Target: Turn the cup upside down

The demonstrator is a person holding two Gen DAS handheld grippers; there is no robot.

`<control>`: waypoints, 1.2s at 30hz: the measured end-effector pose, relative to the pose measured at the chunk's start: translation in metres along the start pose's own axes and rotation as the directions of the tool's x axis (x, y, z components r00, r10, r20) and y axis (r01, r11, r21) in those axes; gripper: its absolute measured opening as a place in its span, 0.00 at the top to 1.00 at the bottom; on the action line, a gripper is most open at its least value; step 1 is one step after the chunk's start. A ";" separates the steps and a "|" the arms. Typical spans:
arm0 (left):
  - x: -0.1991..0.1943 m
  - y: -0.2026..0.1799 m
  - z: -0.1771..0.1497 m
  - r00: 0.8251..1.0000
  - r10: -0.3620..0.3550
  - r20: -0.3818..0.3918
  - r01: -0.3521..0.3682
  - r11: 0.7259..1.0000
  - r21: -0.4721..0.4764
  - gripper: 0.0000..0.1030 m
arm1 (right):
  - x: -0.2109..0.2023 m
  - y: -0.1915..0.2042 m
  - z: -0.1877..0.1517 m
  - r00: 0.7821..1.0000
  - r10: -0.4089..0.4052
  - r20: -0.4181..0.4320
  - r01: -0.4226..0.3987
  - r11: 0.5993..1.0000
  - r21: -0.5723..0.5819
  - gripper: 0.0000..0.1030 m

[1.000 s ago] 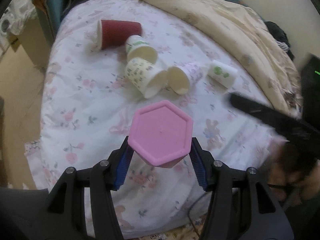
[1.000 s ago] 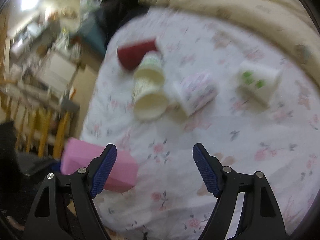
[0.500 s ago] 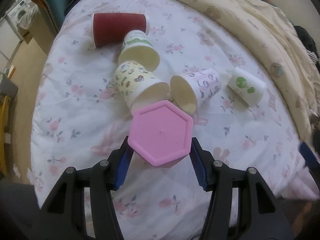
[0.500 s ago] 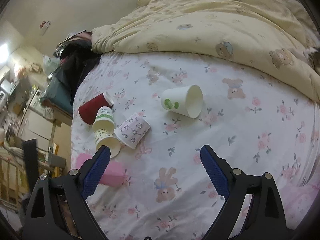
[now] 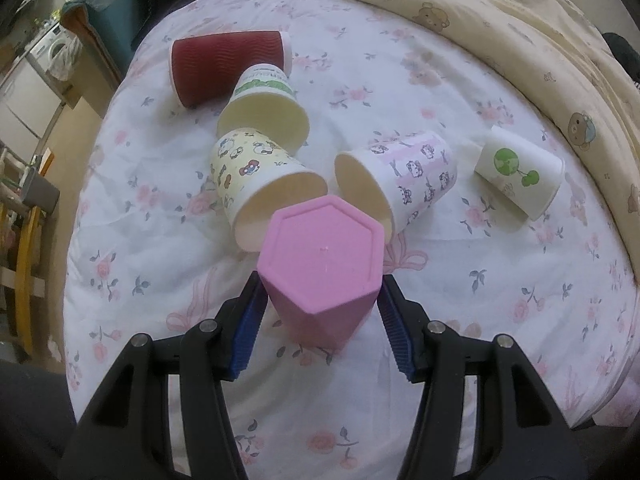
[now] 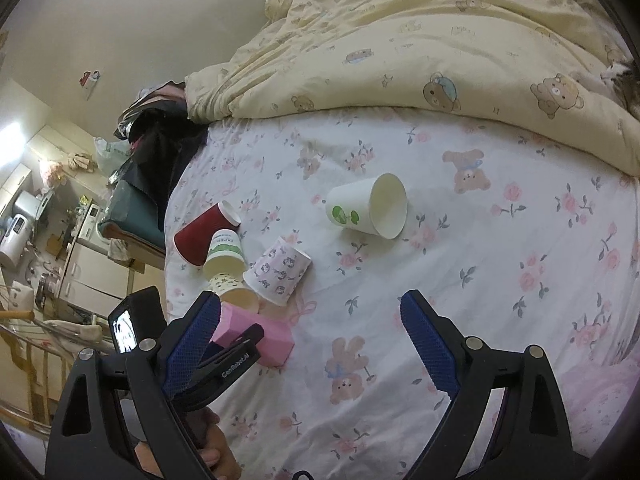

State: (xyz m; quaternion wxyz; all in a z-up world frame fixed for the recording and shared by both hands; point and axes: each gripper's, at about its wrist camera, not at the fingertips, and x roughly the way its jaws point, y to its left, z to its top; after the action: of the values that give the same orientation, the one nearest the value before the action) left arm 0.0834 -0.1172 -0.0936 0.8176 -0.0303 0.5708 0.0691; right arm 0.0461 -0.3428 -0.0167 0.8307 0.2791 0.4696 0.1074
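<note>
A pink hexagonal cup (image 5: 322, 258) stands upside down, its flat base toward the camera. My left gripper (image 5: 320, 312) is shut on it, blue pads against its sides, low over the floral bedsheet. In the right wrist view the pink cup (image 6: 256, 334) shows at lower left, held by the left gripper (image 6: 236, 344). My right gripper (image 6: 310, 336) is open and empty above the sheet, to the right of the cup.
Several paper cups lie on their sides on the bed: a red one (image 5: 228, 66), a green-lettered one (image 5: 266, 106), a cartoon one (image 5: 260, 182), a purple-patterned one (image 5: 400, 178), a white one with green print (image 5: 520, 170). A yellow quilt (image 6: 440, 40) lies behind. The bed edge drops off on the left.
The left gripper has carried the pink cup forward and down toward the sheet near the paper cups. The right gripper pulled back and up, its view now steady.
</note>
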 end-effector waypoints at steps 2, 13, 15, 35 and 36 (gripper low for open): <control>0.000 0.001 0.000 1.000 -0.004 -0.006 0.004 1.000 -0.003 0.49 | 0.002 0.001 -0.001 1.000 0.003 -0.009 -0.003 1.000 -0.004 0.09; 0.006 0.010 -0.006 0.996 -0.082 -0.043 0.080 0.996 -0.041 0.19 | 0.004 0.003 -0.002 1.000 -0.008 -0.011 0.007 1.000 -0.014 0.09; 0.002 0.012 -0.007 0.995 -0.094 -0.027 0.093 0.995 -0.043 0.13 | 0.004 0.005 -0.002 1.000 -0.019 -0.010 0.019 0.999 -0.026 0.09; -0.086 0.050 -0.022 0.984 -0.126 0.128 0.131 0.991 -0.028 0.13 | 0.004 0.018 -0.005 0.998 -0.041 0.041 0.046 0.993 -0.107 0.09; -0.098 0.055 -0.021 0.979 -0.133 0.156 0.139 0.990 -0.029 0.13 | 0.003 0.019 -0.005 0.998 -0.037 0.047 0.042 0.993 -0.112 0.09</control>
State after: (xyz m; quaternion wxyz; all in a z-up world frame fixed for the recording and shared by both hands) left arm 0.0226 -0.0730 -0.0076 0.8613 -0.0800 0.5011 0.0265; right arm 0.0453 -0.3235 -0.0102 0.8575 0.2246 0.4494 0.1108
